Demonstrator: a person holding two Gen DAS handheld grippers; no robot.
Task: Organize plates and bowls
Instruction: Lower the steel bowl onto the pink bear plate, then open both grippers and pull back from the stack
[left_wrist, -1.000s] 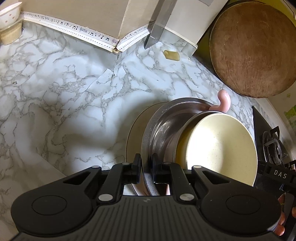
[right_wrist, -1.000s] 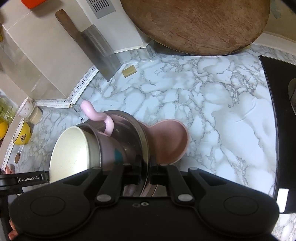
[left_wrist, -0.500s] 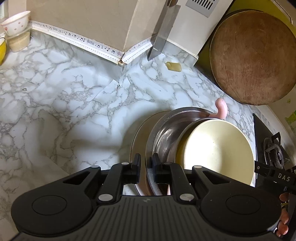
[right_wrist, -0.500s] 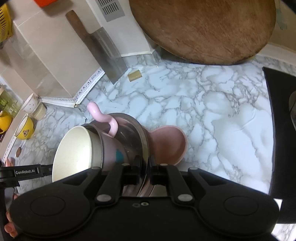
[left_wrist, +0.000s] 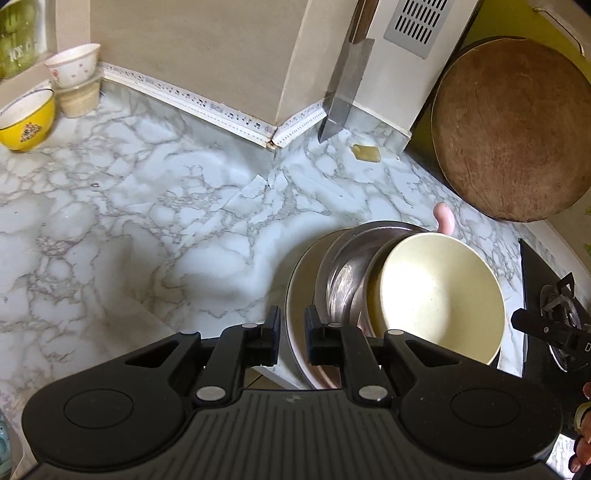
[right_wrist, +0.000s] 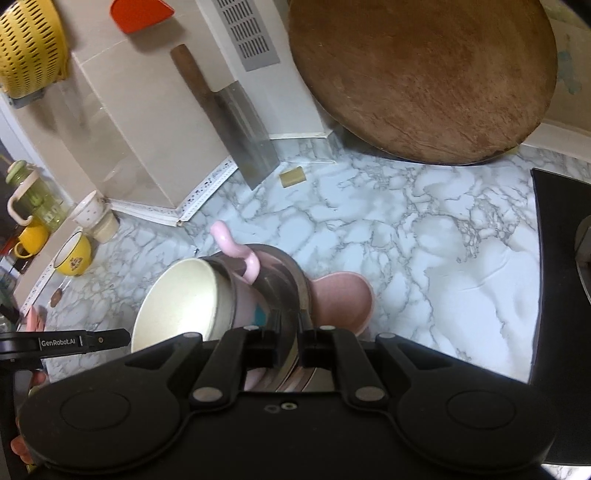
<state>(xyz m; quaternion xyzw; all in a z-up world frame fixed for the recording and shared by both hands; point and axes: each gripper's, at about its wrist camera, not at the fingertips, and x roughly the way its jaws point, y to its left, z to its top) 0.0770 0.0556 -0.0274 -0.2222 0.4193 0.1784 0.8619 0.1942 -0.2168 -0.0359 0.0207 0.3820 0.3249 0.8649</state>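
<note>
I hold a nested stack between both grippers, tilted on edge above the marble counter. It has a cream bowl inside a pink cup with a curled handle, inside a steel bowl, on a plate whose underside looks pink in the right wrist view. My left gripper is shut on the plate's rim. My right gripper is shut on the stack's rim on the opposite side. The cream bowl also shows in the right wrist view.
A round wooden board leans at the back right, a cleaver against the wall. A yellow bowl and stacked small bowls stand far left. A black stove lies right. A yellow colander hangs top left.
Both grippers have risen with the stack, so the counter looks farther away and more of the wall and the left bowls show. The grips are unchanged.
</note>
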